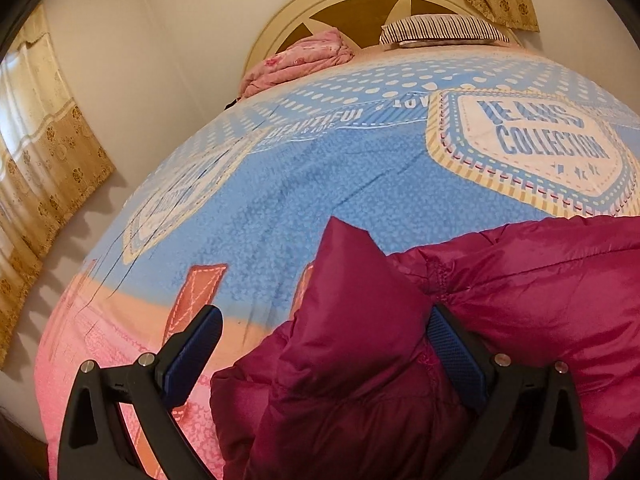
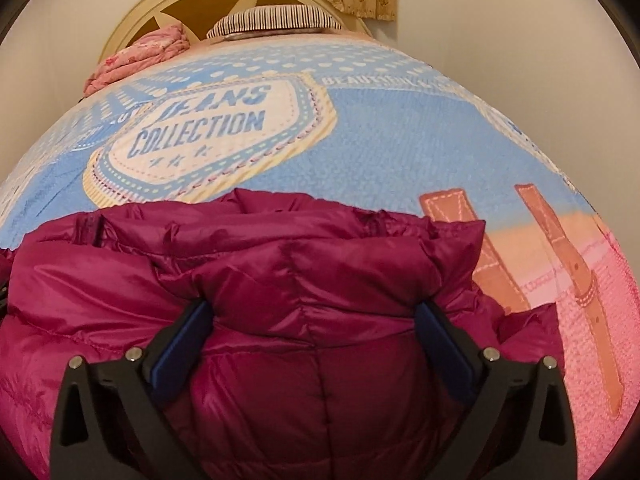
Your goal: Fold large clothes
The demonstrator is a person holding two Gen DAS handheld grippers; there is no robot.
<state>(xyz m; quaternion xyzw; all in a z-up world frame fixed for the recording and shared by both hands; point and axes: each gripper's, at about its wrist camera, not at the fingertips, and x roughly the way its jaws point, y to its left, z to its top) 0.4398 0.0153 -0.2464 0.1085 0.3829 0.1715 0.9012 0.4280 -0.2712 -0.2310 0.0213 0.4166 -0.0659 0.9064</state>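
Jacket [image 2: 304, 280], magenta puffer, sits bunched on the near end of the bed [image 1: 320, 184], on the printed sheet; no clean fold is visible yet. In the right wrist view it looks like a thick heap, with a rolled collar or hood edge along the far side and a centre seam running toward the camera. In the left wrist view one corner or sleeve end sticks up between the fingers, with the rest spilling to the right. Left claw [image 1: 326, 344]: jaws wide apart, fabric lying between them and against the right pad; the left pad is clear of the cloth, so it's released, not pinching. Right claw [image 2: 314, 332]: jaws also spread wide, straddling a fat bulge of jacket, with both pads touching or nearly touching the fabric; it looks released or only loosely bracketing, no squeeze evident. My read: early-to-middle stage. The garment is on the work surface and roughly gathered, possibly doubled over once, but I can't confirm that from these angles. Still to do: flatten, get the sleeves in, make the final folds and square it up. Pink blanket [image 1: 298, 62] and striped pillow [image 1: 442, 30] at the headboard are well apart from the work and out of the way.
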